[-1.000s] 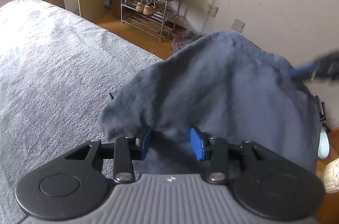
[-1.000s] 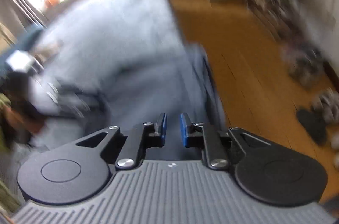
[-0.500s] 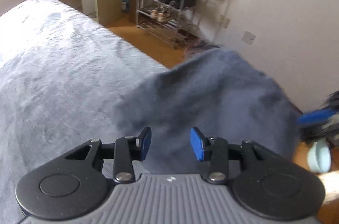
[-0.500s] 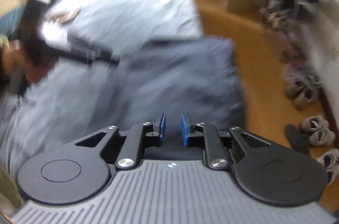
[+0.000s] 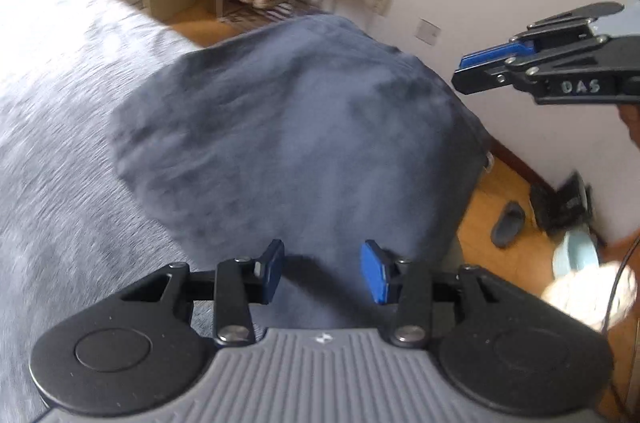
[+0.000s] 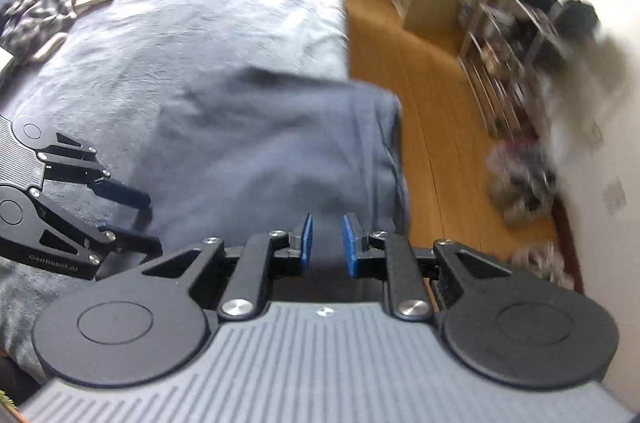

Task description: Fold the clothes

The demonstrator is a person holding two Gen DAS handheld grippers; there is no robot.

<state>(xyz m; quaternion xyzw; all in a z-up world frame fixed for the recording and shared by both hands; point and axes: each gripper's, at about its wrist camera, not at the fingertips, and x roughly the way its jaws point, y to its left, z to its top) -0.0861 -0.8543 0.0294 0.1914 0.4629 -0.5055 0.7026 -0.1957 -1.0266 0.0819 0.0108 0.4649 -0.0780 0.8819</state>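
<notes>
**Garment at the bed's edge, both claws empty**

Left wrist view: the left claw (image 5: 322,271) stands partly open over the near end of the dark blue garment (image 5: 288,127), gripping nothing. The garment lies on the grey bed (image 5: 60,111), its right side draped over the bed's edge toward the floor (image 5: 500,263). The right claw (image 5: 476,61) hangs in the air off that edge, clear of the cloth. The risk I see: a pull toward the floor could slide the garment off.

Right wrist view: the right claw (image 6: 327,243) has just opened a little; the gap is narrow with no cloth pinched. The garment (image 6: 272,151) ends right at the bed's corner, so there is no margin on the right. The bed (image 6: 200,3) offers wide bare room beyond and leftward, past the left claw (image 6: 136,223); the clutter (image 6: 36,15) at the far left is well apart.
</notes>
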